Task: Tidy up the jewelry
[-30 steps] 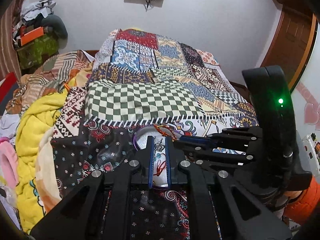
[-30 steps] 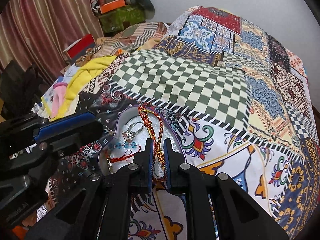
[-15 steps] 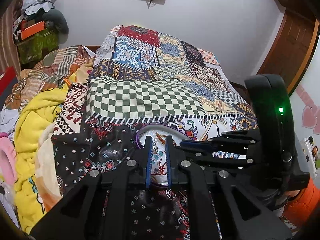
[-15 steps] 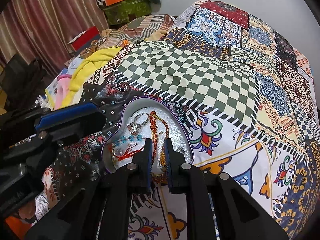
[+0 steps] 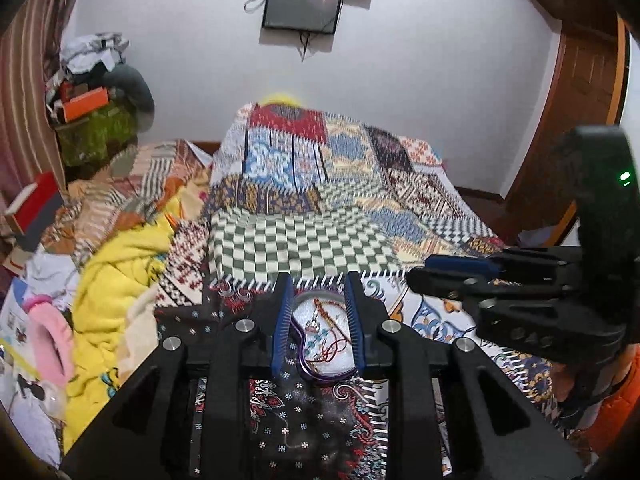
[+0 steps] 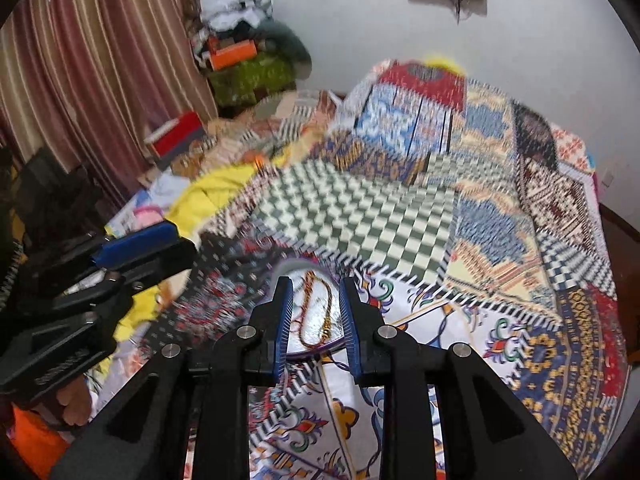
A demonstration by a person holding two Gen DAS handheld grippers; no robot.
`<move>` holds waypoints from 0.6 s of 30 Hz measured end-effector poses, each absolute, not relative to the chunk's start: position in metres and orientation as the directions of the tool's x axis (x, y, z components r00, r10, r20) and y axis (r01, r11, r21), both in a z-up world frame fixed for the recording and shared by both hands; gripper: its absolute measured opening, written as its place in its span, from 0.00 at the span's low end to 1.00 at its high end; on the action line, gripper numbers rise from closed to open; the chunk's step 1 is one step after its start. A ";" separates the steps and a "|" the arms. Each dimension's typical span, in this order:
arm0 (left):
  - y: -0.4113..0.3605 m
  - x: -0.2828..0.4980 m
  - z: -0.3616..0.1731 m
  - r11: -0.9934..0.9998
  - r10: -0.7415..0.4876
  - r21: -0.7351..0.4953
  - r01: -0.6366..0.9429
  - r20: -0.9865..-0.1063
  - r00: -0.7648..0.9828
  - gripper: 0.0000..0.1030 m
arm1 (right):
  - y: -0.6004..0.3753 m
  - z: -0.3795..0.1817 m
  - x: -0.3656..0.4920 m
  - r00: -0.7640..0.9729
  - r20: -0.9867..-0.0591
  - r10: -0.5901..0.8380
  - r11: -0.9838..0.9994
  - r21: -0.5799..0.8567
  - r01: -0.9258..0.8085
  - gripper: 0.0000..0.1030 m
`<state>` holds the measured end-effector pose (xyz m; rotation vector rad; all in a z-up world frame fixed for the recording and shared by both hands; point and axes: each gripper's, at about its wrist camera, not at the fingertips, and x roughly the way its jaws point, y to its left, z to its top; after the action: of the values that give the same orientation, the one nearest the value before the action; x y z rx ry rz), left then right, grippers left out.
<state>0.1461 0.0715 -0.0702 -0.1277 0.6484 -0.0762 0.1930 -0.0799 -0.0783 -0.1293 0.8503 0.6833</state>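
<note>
Spreading wide, the left tool [image 5: 318, 320] is now standing with its blue pads well apart and gripping nothing, where half a second ago they were nearly closed. The right tool [image 6: 316, 320] is doing the same: its pads are parted wide and empty, having let go of the red and gold cord bracelet [image 6: 318, 310] they were pinching earlier. Both views are sitting higher and farther back than before, and both are blurring.

Between the left tool's pads, the heart-shaped tray [image 5: 320, 376] with its purple rim and silvery glittering floor is lying on the bed [image 5: 304, 240], on the dark flowered patch near the green checked square. Inside it, a bracelet of turquoise beads [image 5: 320, 336], a tangle of thin red thread [image 5: 330, 350] and a small silver piece [image 5: 313, 325] are resting toward its left half. The cord bracelet is lying in a long loop along the tray's right half, fully inside the rim, its red strands twisting with gold ones.

To the left of the bed, a yellow blanket [image 5: 116, 276] is bunching up.
</note>
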 end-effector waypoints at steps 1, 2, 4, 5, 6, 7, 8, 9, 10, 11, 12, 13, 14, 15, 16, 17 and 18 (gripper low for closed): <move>0.070 0.142 -0.064 0.990 -0.105 -0.137 0.029 -0.586 0.804 0.24 | -0.083 -0.070 0.188 0.480 -0.713 0.510 0.783 0.154 -0.603 0.21; 0.069 0.136 -0.057 0.991 -0.098 -0.131 0.028 -0.571 0.815 0.24 | -0.087 -0.060 0.181 0.504 -0.694 0.515 0.786 0.146 -0.601 0.21; 0.065 0.124 -0.041 0.992 -0.089 -0.124 0.025 -0.537 0.839 0.24 | -0.096 -0.037 0.163 0.557 -0.641 0.529 0.790 0.133 -0.598 0.21; 0.064 0.115 -0.032 0.992 -0.084 -0.122 0.025 -0.513 0.854 0.24 | -0.099 -0.030 0.157 0.573 -0.622 0.533 0.792 0.128 -0.597 0.21; 0.062 0.110 -0.026 0.992 -0.082 -0.120 0.026 -0.497 0.864 0.24 | -0.104 -0.019 0.147 0.601 -0.590 0.539 0.795 0.120 -0.595 0.21; 0.061 0.103 -0.018 0.993 -0.079 -0.117 0.026 -0.478 0.875 0.24 | -0.108 -0.010 0.140 0.623 -0.566 0.541 0.798 0.112 -0.591 0.21; 0.058 0.092 -0.008 0.993 -0.072 -0.112 0.024 -0.448 0.891 0.24 | -0.112 -0.001 0.131 0.647 -0.535 0.543 0.803 0.104 -0.587 0.21; 0.056 0.083 0.000 0.994 -0.065 -0.106 0.022 -0.424 0.904 0.24 | -0.116 0.010 0.120 0.672 -0.500 0.546 0.806 0.095 -0.584 0.21; 0.054 0.075 0.008 0.995 -0.060 -0.100 0.022 -0.399 0.915 0.24 | -0.119 0.016 0.112 0.690 -0.475 0.546 0.810 0.090 -0.579 0.23; 0.051 0.064 0.017 0.996 -0.053 -0.092 0.021 -0.368 0.928 0.24 | -0.124 0.025 0.101 0.714 -0.440 0.544 0.817 0.082 -0.571 0.30; 0.049 0.057 0.023 0.996 -0.047 -0.085 0.019 -0.344 0.938 0.24 | -0.126 0.031 0.094 0.733 -0.413 0.541 0.822 0.076 -0.564 0.34; 0.046 0.047 0.029 0.997 -0.038 -0.076 0.015 -0.319 0.947 0.26 | -0.130 0.039 0.080 0.763 -0.366 0.533 0.832 0.063 -0.551 0.41; 0.042 0.035 0.037 0.998 -0.028 -0.065 0.010 -0.284 0.959 0.30 | -0.132 0.043 0.074 0.780 -0.338 0.527 0.838 0.055 -0.542 0.45; 0.040 0.028 0.041 0.998 -0.021 -0.058 0.006 -0.260 0.966 0.34 | -0.134 0.048 0.063 0.803 -0.300 0.515 0.848 0.042 -0.529 0.47; 0.037 0.020 0.045 0.999 -0.012 -0.052 0.000 -0.235 0.972 0.35 | -0.136 0.053 0.052 0.821 -0.266 0.506 0.855 0.028 -0.518 0.50; 0.034 0.010 0.050 0.999 -0.001 -0.043 -0.008 -0.206 0.979 0.37 | -0.136 0.054 0.047 0.830 -0.249 0.500 0.859 0.022 -0.511 0.53; 0.033 0.003 0.053 0.999 0.007 -0.039 -0.015 -0.189 0.982 0.39 | -0.137 0.057 0.039 0.842 -0.224 0.490 0.866 0.012 -0.500 0.54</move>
<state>0.0029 0.0327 0.0529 -0.0407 0.1902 0.0111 0.0386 -0.1367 0.0568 -0.0473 0.2243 0.5232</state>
